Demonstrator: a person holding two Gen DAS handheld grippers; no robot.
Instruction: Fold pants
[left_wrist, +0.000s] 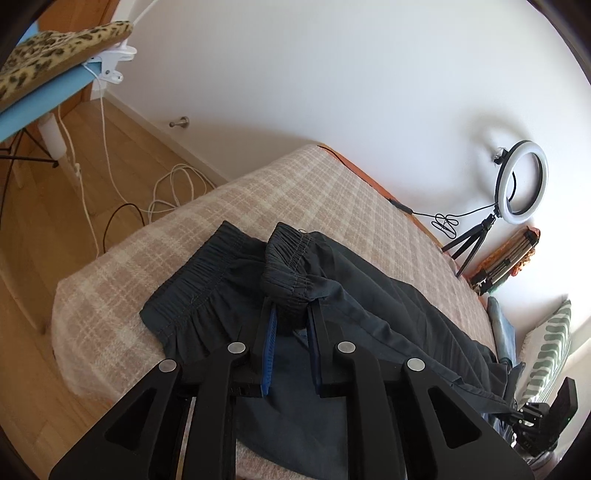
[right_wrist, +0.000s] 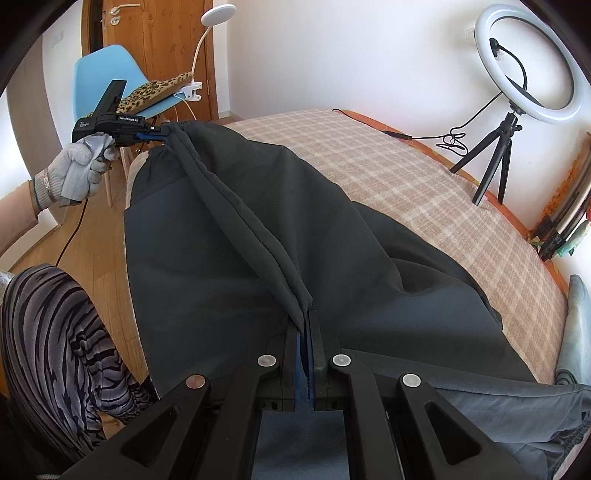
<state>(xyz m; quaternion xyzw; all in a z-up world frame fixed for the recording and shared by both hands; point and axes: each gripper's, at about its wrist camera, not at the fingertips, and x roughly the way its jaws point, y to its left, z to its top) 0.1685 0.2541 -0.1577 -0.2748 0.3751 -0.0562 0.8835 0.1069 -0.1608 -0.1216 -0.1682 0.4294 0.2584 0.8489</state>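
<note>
Pants (right_wrist: 229, 236), dark grey, lie across the checked blanket (right_wrist: 424, 192) on the bed, spread from its near edge toward the middle. Fabric looks thin and limp: it drapes, creases and bunches freely, so it should be light, soft and somewhat slippery. Firmest places to take hold seem to be the gathered elastic ends and seams.

Left gripper (left_wrist: 290, 314): jaws closed down on a bunched elastic end (left_wrist: 286, 273), lifted just above the flat elastic waistband (left_wrist: 195, 280) near the bed's corner.

Right gripper (right_wrist: 304, 325): jaws nearly together, pinching a doubled fold of cloth. A raised ridge of fabric (right_wrist: 236, 206) runs taut between the two grippers.

Right wrist view alone shows:
- gloved left hand (right_wrist: 77, 166) on the left tool, out past the bed's edge
- the long ridge and how much cloth hangs over the near edge
- the person's striped trouser leg (right_wrist: 55, 332)
- blue chair (right_wrist: 96, 77), seen whole

Left wrist view alone shows:
- flat waistband lying on the blanket
- cables on the wooden floor (left_wrist: 166, 192)
- striped pillow (left_wrist: 546, 354)

Ring light (right_wrist: 524, 59) on its tripod stands at the far edge in both views.
</note>
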